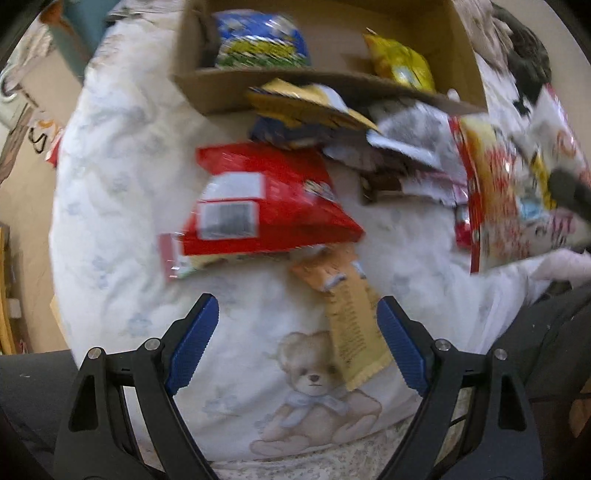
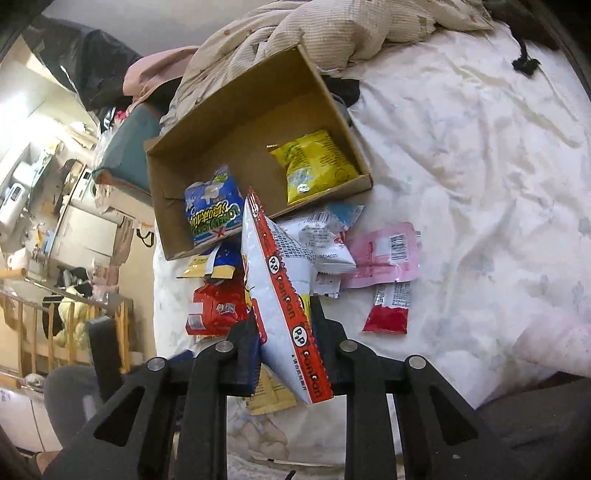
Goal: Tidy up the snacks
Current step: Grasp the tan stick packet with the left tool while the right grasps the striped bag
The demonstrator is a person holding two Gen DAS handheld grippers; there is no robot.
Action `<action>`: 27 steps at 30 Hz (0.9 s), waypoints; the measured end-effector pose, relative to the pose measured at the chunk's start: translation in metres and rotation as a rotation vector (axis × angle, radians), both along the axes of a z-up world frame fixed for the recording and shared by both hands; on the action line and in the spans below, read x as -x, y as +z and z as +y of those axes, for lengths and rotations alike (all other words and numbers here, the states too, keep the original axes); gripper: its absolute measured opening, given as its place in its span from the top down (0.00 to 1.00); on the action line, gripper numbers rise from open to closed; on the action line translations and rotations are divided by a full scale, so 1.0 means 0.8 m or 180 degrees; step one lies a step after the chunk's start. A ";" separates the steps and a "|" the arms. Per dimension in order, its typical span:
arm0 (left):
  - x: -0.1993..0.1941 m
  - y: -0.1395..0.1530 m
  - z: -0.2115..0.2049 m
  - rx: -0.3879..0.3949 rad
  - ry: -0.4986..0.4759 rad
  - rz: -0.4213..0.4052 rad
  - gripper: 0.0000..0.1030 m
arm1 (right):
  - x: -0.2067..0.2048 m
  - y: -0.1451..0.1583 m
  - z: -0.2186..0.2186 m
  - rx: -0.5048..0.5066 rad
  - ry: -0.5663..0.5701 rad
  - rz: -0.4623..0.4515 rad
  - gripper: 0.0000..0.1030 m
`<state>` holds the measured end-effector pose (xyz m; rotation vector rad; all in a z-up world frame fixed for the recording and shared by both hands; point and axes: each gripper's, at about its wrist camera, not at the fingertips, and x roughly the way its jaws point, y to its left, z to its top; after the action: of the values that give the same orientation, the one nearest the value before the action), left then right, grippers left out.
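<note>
A cardboard box (image 2: 229,122) lies on the bed with a blue snack bag (image 2: 214,210) and a yellow bag (image 2: 314,170) inside. My right gripper (image 2: 284,332) is shut on a white and red popcorn bag (image 2: 280,280), held edge-up above the pile in front of the box. In the left wrist view that bag (image 1: 517,192) hangs at the right. My left gripper (image 1: 299,332) stands open, pointing down over a tan sachet (image 1: 351,321) that lies between its fingers, close to the right pad. A red bag (image 1: 266,203) lies just beyond it.
Loose packets lie in front of the box: a pink one (image 2: 384,254), a red sachet (image 2: 388,314), a white one (image 2: 325,236) and a yellow and blue one (image 1: 306,107). A rumpled quilt (image 2: 332,33) sits behind the box. The bed's edge (image 2: 159,295) drops off at the left.
</note>
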<state>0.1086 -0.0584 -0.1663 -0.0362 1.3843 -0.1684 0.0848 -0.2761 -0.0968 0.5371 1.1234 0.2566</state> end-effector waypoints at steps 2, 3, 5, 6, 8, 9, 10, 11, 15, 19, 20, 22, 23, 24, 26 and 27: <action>0.000 -0.003 -0.001 0.0141 0.0041 0.0002 0.18 | -0.001 0.000 -0.004 -0.0014 -0.0040 -0.0003 0.78; -0.001 -0.003 0.001 0.0213 0.0073 0.0012 0.19 | -0.001 -0.001 -0.006 -0.0045 -0.0055 0.0007 0.78; -0.004 -0.005 0.005 0.0318 0.0141 0.0016 0.23 | -0.002 -0.004 -0.009 -0.0112 -0.0085 0.0039 0.78; -0.005 -0.007 0.008 0.0341 0.0174 0.0027 0.24 | -0.003 -0.006 -0.010 -0.0136 -0.0093 0.0055 0.78; -0.007 -0.012 0.010 0.0347 0.0195 0.0058 0.28 | -0.005 -0.007 -0.010 -0.0182 -0.0097 0.0077 0.78; -0.006 -0.016 0.008 0.0358 0.0181 0.0092 0.31 | -0.006 -0.008 -0.010 -0.0191 -0.0096 0.0080 0.78; -0.006 -0.022 0.003 0.0391 0.0142 0.0158 0.33 | -0.007 -0.008 -0.009 -0.0192 -0.0098 0.0076 0.78; -0.007 -0.028 0.000 0.0410 0.0105 0.0214 0.34 | -0.008 -0.008 -0.009 -0.0194 -0.0093 0.0074 0.78; -0.009 -0.048 -0.017 0.0359 0.0021 0.0290 0.56 | -0.009 -0.009 -0.006 -0.0168 -0.0060 0.0077 0.78; -0.015 -0.056 -0.013 0.0648 0.0173 0.0379 0.73 | -0.008 -0.010 -0.006 -0.0143 -0.0052 0.0086 0.78; -0.016 -0.054 -0.011 0.0681 0.0203 0.0380 0.74 | -0.008 -0.010 -0.007 -0.0138 -0.0055 0.0085 0.78; -0.013 -0.053 -0.009 0.0674 0.0184 0.0405 0.81 | -0.008 -0.010 -0.006 -0.0119 -0.0056 0.0087 0.78; -0.011 -0.052 -0.008 0.0676 0.0160 0.0423 0.83 | -0.009 -0.011 -0.006 -0.0111 -0.0057 0.0092 0.78; -0.009 -0.050 -0.010 0.0685 0.0115 0.0439 0.83 | -0.010 -0.011 -0.006 -0.0110 -0.0058 0.0097 0.78; -0.001 -0.044 -0.016 0.0661 0.0047 0.0410 0.84 | -0.010 -0.010 -0.005 -0.0103 -0.0062 0.0091 0.78; 0.003 -0.039 -0.018 0.0648 0.0015 0.0392 0.84 | -0.010 -0.010 -0.005 -0.0100 -0.0061 0.0082 0.78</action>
<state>0.1065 -0.0726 -0.1978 -0.2226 1.4851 -0.3070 0.0928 -0.2803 -0.1049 0.5802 1.1401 0.2515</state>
